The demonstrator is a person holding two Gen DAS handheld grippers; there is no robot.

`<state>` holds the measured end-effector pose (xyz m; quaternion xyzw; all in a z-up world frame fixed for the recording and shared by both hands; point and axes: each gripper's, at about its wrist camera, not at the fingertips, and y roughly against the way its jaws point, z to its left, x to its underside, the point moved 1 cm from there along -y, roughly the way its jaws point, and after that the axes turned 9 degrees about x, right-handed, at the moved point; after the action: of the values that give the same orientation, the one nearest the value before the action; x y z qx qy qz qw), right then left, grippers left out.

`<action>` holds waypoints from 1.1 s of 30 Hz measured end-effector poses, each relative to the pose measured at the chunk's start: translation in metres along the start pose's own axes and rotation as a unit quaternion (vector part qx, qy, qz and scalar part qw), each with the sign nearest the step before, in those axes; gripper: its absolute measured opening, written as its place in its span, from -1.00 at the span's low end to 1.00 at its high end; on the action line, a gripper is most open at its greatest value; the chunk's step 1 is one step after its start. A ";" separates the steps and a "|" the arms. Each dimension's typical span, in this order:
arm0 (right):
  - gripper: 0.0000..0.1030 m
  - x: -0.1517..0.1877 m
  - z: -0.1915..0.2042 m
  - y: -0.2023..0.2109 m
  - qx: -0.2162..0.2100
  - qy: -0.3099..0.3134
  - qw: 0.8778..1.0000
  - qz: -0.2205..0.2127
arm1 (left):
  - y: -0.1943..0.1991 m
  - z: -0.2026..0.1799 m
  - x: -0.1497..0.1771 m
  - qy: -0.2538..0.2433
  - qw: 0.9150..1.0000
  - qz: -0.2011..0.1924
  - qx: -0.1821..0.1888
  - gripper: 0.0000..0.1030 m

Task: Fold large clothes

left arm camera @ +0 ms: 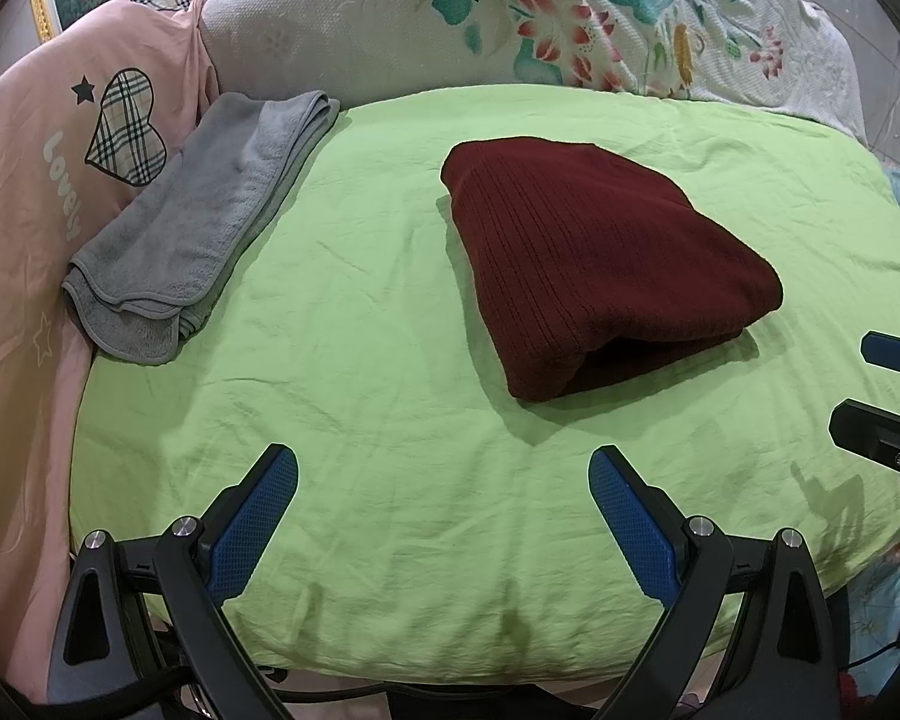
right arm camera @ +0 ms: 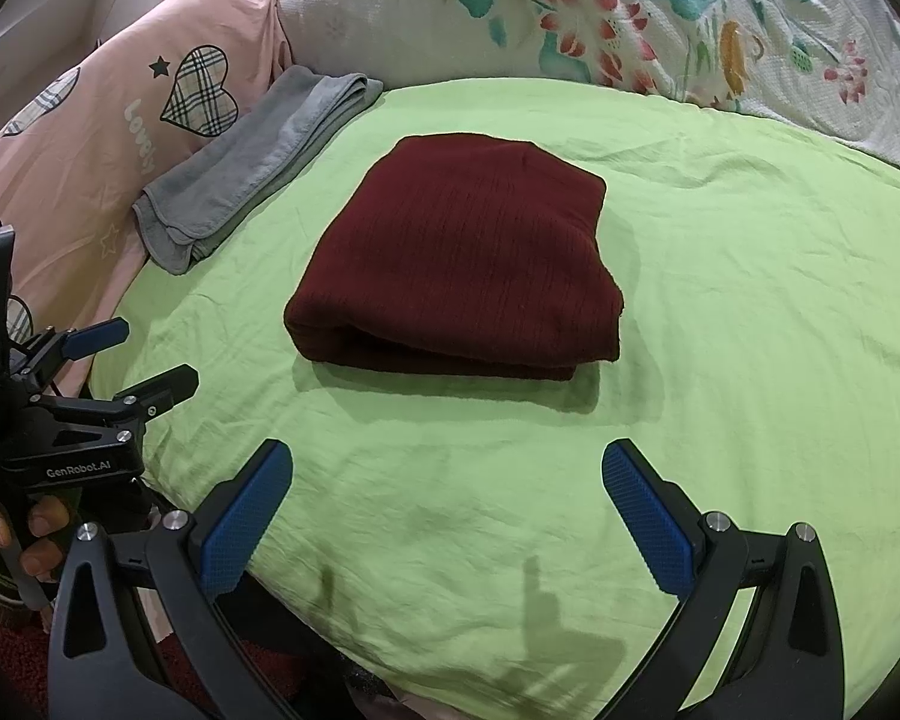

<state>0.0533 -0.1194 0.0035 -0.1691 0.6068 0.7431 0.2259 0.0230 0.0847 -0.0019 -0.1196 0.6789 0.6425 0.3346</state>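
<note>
one grey towel (left arm camera: 204, 222) lies left of the folded sweater (left arm camera: 600, 264), apparently apart.

A dark red ribbed knit garment (left arm camera: 594, 276) lies folded into a compact bundle on the light green bedsheet (left arm camera: 360, 372). The left gripper (left arm camera: 444, 480) hangs above the sheet with its jaws wide apart, gripping nothing. A folded grey towel (left arm camera: 198, 222) rests at the sheet's left edge, against a pink quilt with plaid hearts (left arm camera: 60, 138).
</note>
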 end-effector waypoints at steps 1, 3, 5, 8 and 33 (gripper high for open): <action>0.99 0.000 0.000 0.000 0.000 0.000 1.000 0.000 | 0.000 0.000 0.000 0.000 1.000 0.000 0.000 0.90; 0.99 0.000 0.000 0.000 0.001 0.001 1.000 0.000 | 0.000 0.000 0.000 0.000 1.000 0.000 -0.001 0.90; 0.99 0.000 0.000 -0.001 0.000 0.000 1.000 0.000 | 0.000 0.000 0.000 0.000 1.000 0.000 0.000 0.90; 0.99 0.001 0.000 -0.001 0.001 0.000 1.000 0.001 | 0.000 -0.001 0.000 0.001 1.000 0.000 0.000 0.90; 0.99 0.000 -0.002 -0.004 0.000 -0.001 1.000 0.002 | -0.012 0.005 -0.005 -0.010 1.000 0.004 0.000 0.90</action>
<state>0.0557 -0.1205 -0.0003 -0.1672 0.6067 0.7440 0.2247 0.0356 0.0868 -0.0081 -0.1102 0.6756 0.6454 0.3389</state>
